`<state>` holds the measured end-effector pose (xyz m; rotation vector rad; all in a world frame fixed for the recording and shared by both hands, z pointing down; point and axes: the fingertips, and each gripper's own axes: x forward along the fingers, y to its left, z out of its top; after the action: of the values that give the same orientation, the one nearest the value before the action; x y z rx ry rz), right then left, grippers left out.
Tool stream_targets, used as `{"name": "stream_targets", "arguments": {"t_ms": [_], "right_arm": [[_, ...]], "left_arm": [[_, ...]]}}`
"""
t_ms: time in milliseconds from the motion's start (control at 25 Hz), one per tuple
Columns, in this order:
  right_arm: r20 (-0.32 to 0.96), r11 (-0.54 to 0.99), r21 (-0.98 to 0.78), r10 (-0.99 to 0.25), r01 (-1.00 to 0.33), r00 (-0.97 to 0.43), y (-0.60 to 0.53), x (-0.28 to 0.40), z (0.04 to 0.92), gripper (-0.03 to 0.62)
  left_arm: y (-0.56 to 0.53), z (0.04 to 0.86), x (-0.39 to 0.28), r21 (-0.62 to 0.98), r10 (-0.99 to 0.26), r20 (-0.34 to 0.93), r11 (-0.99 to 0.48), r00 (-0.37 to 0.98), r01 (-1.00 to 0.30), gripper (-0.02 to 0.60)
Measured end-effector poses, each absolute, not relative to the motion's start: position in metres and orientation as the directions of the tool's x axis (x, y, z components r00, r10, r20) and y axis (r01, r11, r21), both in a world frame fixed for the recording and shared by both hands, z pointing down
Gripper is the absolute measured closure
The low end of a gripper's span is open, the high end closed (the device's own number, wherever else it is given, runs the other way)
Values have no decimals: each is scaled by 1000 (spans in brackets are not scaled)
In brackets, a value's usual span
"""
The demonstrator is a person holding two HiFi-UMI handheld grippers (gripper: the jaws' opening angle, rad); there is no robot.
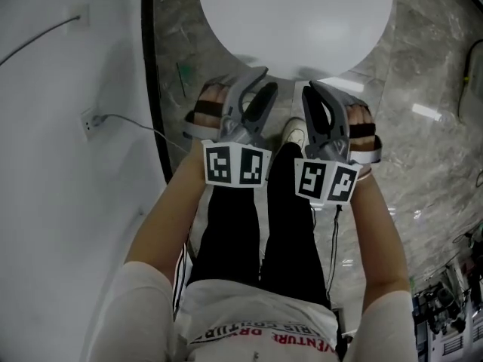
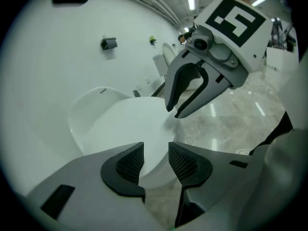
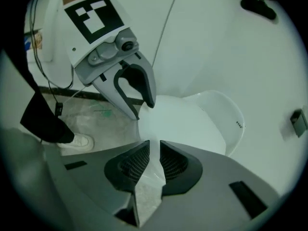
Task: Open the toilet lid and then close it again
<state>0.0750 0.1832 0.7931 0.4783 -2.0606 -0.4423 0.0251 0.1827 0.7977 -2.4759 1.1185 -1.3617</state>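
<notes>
The lid (image 1: 294, 21) lies flat on the bowl (image 2: 154, 173), which fits a lid yet to be raised or one shut again; the bowl's inside is hidden under it. The 2 grippers hang at the lid's front edge; the left gripper (image 1: 264, 79) has its jaws released and empty; the right gripper (image 1: 315, 89) has its jaws narrowly apart, also empty. The lid's glossy rim offers little purchase; jaws could slip off it, and a raised lid would then drop and slam.

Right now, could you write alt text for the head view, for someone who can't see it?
From above, a person holds a left gripper and right gripper side by side, pointing at the front edge of a closed white toilet lid. Below are black trousers and a white shoe on a grey marble floor, with a white wall at left.
</notes>
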Motion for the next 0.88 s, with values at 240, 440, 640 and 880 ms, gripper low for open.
{"name": "stream_targets", "arguments": {"t_ms": [240, 440, 640, 880], "right_arm": [[753, 841, 540, -493, -20, -436, 184, 80, 820, 493], [727, 805, 593, -542, -13, -423, 179, 80, 826, 491], [708, 764, 644, -579, 35, -405, 176, 81, 831, 492], [690, 720, 687, -605, 97, -398, 176, 81, 831, 492]], "left_arm": [[177, 814, 37, -546, -656, 687, -749, 311, -375, 392], [178, 825, 35, -580, -644, 704, -765, 301, -280, 391], [180, 833, 35, -605, -655, 703, -756, 277, -250, 391], [177, 833, 35, -644, -699, 662, -715, 270, -272, 393]]}}
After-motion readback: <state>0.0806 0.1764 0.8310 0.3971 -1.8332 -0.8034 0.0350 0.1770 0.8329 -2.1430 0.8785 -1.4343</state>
